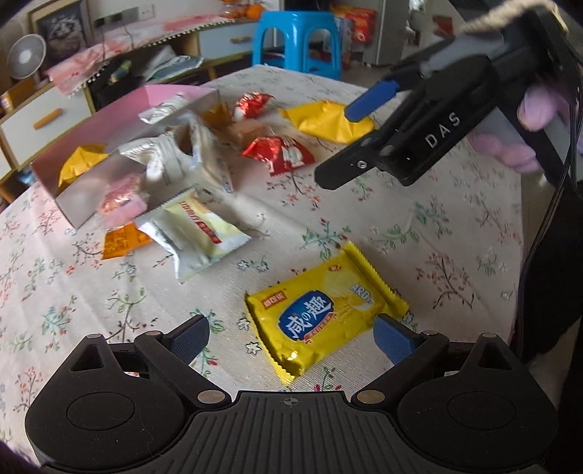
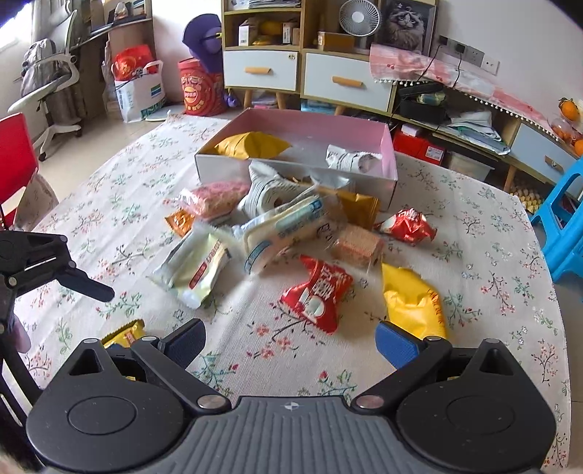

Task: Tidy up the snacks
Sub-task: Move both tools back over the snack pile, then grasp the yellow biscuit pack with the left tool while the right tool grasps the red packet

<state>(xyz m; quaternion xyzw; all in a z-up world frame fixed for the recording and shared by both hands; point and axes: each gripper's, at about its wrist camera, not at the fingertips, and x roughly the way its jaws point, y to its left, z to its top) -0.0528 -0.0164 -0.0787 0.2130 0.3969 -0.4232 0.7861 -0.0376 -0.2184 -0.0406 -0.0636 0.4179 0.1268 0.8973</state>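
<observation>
A lived-in home room: a floral tablecloth (image 2: 109, 204) over the surface, a wooden drawer cabinet (image 2: 309, 73), a desk fan (image 2: 359, 18), a framed cat picture (image 2: 406, 23), a blue plastic stool (image 1: 297, 40).

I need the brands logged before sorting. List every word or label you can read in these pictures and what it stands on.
"DAS": white letters on the black body of the right gripper.
"咸の趣": blue badge on the flat yellow snack packet between the left gripper fingers.
"ARD": partial pale letters near that packet's edge.
Print on the red, silver and cream wrappers, and on the floor bags: too blurred to read.
</observation>
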